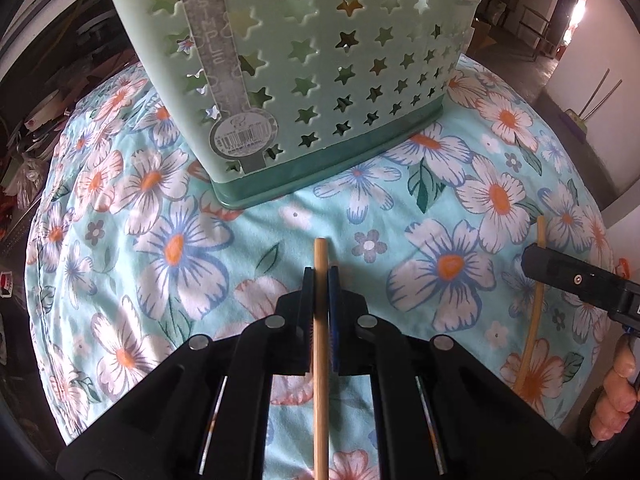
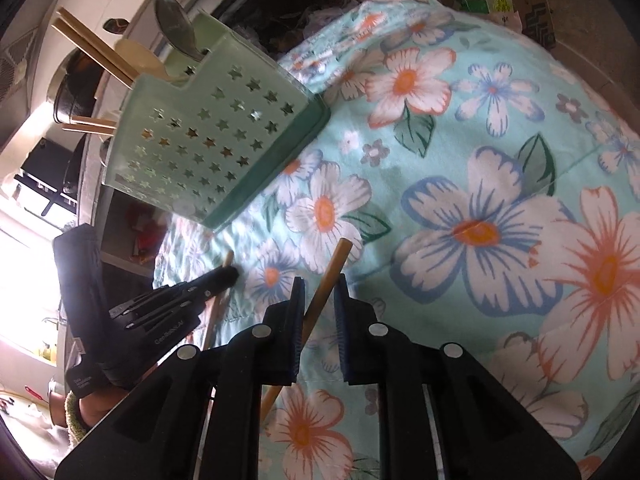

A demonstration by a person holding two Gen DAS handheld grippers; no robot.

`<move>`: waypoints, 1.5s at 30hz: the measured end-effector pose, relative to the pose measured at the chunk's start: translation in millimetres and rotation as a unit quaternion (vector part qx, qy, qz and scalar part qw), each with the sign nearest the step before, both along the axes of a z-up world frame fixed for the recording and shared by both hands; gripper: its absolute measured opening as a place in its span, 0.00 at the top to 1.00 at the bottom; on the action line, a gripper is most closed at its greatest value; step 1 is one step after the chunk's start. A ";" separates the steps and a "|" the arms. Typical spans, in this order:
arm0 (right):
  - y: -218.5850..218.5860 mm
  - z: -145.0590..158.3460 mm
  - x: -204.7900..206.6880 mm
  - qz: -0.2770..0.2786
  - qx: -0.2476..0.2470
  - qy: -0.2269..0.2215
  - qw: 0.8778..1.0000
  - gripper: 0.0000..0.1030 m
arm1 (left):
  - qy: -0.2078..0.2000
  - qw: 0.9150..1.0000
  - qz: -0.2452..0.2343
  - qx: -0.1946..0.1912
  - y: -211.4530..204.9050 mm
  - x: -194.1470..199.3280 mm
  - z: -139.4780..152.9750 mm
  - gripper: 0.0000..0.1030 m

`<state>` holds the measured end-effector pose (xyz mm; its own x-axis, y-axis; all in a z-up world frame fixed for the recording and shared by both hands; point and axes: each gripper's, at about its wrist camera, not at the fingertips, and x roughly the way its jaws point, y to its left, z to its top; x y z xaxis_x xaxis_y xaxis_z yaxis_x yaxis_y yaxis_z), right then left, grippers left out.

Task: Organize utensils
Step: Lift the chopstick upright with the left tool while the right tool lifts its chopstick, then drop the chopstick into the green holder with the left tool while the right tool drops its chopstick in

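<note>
A pale green utensil basket [image 1: 320, 72] with star cut-outs stands on the floral cloth; in the right wrist view [image 2: 212, 148] it holds chopsticks [image 2: 92, 50] and a metal spoon [image 2: 176, 26]. My left gripper [image 1: 321, 276] is shut on a wooden chopstick [image 1: 321, 344], low over the cloth in front of the basket. My right gripper [image 2: 319, 284] has its jaws a little apart around a second chopstick [image 2: 326, 284] lying on the cloth; whether the pads press it I cannot tell. The right gripper also shows in the left wrist view [image 1: 560, 272], over that chopstick [image 1: 532, 312].
The table is covered by a turquoise flowered cloth [image 2: 460, 160]. Clutter and shelves lie beyond the left edge [image 1: 36, 140]. A dark pot [image 2: 74, 80] stands behind the basket. The cloth's right edge drops off to the floor [image 1: 580, 60].
</note>
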<state>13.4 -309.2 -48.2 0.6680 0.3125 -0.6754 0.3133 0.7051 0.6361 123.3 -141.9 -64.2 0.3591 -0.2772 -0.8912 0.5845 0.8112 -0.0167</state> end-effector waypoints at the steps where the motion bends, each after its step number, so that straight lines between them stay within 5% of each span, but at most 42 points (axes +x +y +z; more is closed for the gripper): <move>1: -0.4 3.9 -1.0 0.000 -0.005 -0.006 1.000 0.86 | 0.000 1.000 0.001 -0.003 0.0 -0.3 1.7 0.95; 35: -8.0 17.2 -13.0 -0.007 -0.004 -0.039 0.999 0.87 | -0.056 0.991 -0.010 -0.120 22.5 -24.8 118.8 0.95; 45: -16.6 14.5 -15.0 -0.016 0.003 -0.037 0.999 0.87 | -0.119 0.975 -0.009 -0.189 35.2 -32.5 184.3 0.95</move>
<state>-1.6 -325.9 -33.7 0.7258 0.2942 -0.6218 0.2873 0.6917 0.6626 90.7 -106.7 120.0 0.5349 -0.5784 -0.6159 0.6229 0.7625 -0.1751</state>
